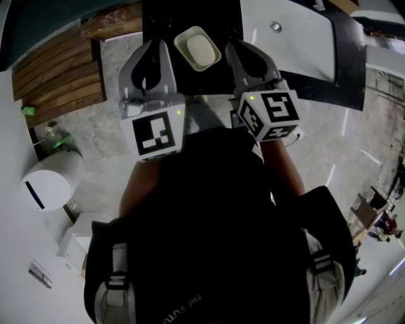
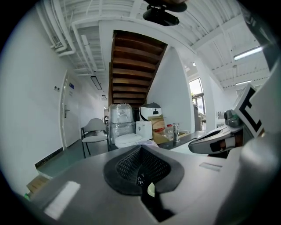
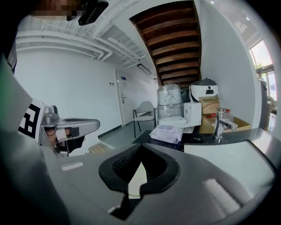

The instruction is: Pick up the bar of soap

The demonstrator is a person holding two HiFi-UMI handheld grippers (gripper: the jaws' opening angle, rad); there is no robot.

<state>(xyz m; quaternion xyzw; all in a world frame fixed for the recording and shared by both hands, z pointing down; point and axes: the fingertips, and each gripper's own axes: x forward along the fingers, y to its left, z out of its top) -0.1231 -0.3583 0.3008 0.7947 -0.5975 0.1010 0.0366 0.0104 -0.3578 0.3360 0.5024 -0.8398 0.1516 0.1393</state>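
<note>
One bar of soap (image 1: pixel 200 48) lies in one pale soap dish (image 1: pixel 181 42) on the black bench (image 1: pixel 161 16), the dish's only contents. The pale, rounded bar lies flat. Its long axis appears to run away from the person, the far end leaning a little left, though the wide-angle head view makes the angle hard to judge.

Two claws flank the dish. The left claw (image 1: pixel 152 45) is just to the left of it and the right claw (image 1: pixel 245 49) just to the right. Neither touches the dish or the soap. Each carries one marker cube, the left cube (image 1: pixel 155 133) and the right cube (image 1: pixel 272 115), both nearer the person than the dish.

In the left gripper view the left claw (image 2: pixel 141 154) is clenched, its ribbed pads meeting with nothing gripped. A pale sliver shows through the notch below them. In the right gripper view the right claw (image 3: pixel 140 154) is likewise clenched on nothing, with pale surface visible through its notch.

One white basin (image 1: pixel 297 38) is sunk in the bench to the right of the dish, and one chrome tap (image 3: pixel 221 121) stands beyond it. One wooden staircase (image 1: pixel 57 76) rises to the left of the dish, and one chair (image 3: pixel 145 110) stands on the floor past it.
</note>
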